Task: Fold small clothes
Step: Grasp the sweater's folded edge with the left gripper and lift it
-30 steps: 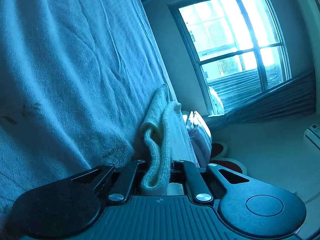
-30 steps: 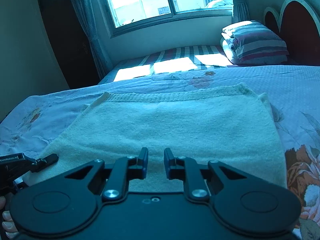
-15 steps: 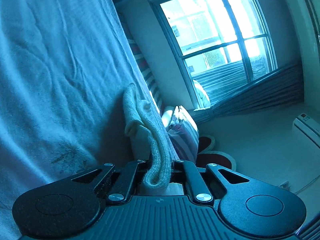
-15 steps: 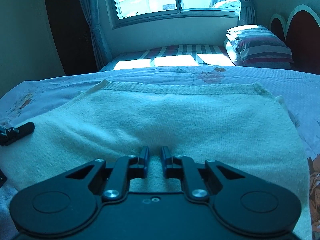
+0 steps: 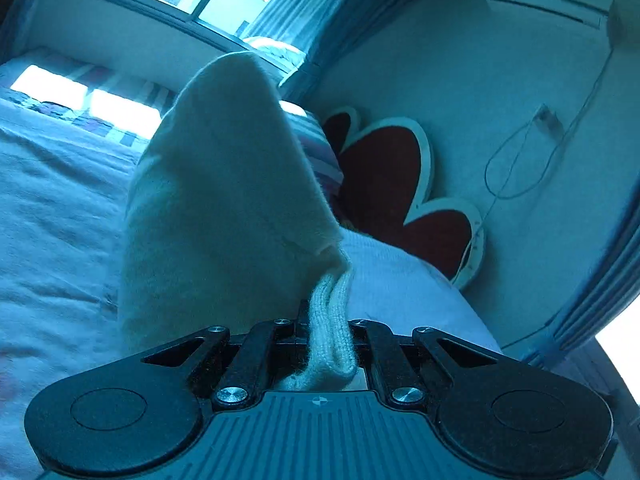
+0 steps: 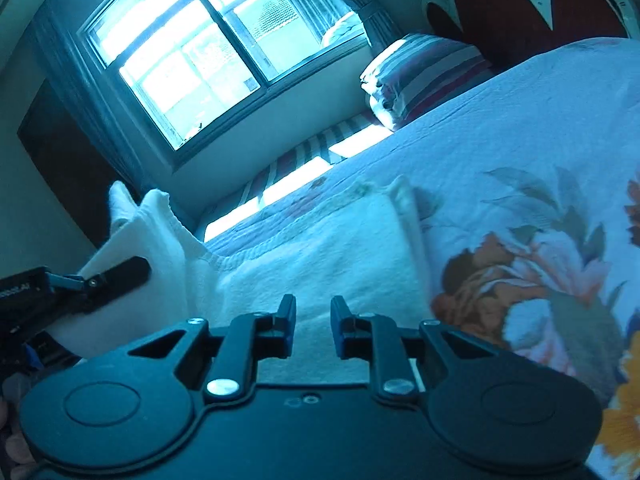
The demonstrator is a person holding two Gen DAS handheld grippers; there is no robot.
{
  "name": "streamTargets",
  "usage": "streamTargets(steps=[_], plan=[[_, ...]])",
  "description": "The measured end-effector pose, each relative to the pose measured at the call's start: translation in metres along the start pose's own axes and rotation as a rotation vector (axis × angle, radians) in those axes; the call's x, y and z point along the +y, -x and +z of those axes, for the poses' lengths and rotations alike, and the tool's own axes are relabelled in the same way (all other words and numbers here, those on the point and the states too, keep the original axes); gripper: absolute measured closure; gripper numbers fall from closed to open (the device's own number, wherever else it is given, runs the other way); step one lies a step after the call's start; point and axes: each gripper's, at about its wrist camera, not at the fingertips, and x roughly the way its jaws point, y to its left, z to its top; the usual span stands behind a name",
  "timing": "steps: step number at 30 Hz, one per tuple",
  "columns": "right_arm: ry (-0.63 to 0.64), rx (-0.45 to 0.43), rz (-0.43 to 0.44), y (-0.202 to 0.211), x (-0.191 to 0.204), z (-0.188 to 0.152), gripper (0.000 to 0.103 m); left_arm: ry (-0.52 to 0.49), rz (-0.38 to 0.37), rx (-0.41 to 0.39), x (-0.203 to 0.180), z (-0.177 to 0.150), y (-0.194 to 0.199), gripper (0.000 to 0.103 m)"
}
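White knitted garment (image 5: 224,208) fills the middle of the left wrist view. The left gripper (image 5: 326,328) is clamped on its ribbed edge, and the cloth rises from the jaws into a tall peak which hides most of the striped pillow (image 5: 320,152) behind it. The bedspread (image 5: 52,216) lies under and to the left. The red headboard (image 5: 384,184) stands against the wall at the right, its lower part hidden by the bed. The fingertips themselves are covered by the knit, so their pads cannot be seen.

In the right wrist view the garment (image 6: 320,248) lies on the flowered bedspread (image 6: 520,152), with its left side lifted. The left gripper (image 6: 116,276) comes in from the left edge and holds this raised part; its body is cut off by the frame. The right gripper (image 6: 313,320) hangs over the near edge of the cloth. Its jaws have just been opening and now stand a little apart, with nothing pressed between them. The window (image 6: 208,52) is very bright. A few fingertips (image 6: 12,444) show at the lower left corner, hard to make out.
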Motion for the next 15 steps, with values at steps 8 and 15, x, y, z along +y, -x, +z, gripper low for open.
streamTargets(steps=[8, 15], plan=[[-0.097, -0.067, -0.107, 0.086, -0.085, 0.008, 0.079, -0.172, 0.079, 0.154, -0.049, -0.076, -0.041, 0.097], [-0.16, -0.071, -0.114, 0.102, -0.109, 0.0, 0.077, -0.298, -0.024, 0.148, -0.09, -0.082, -0.028, 0.016]])
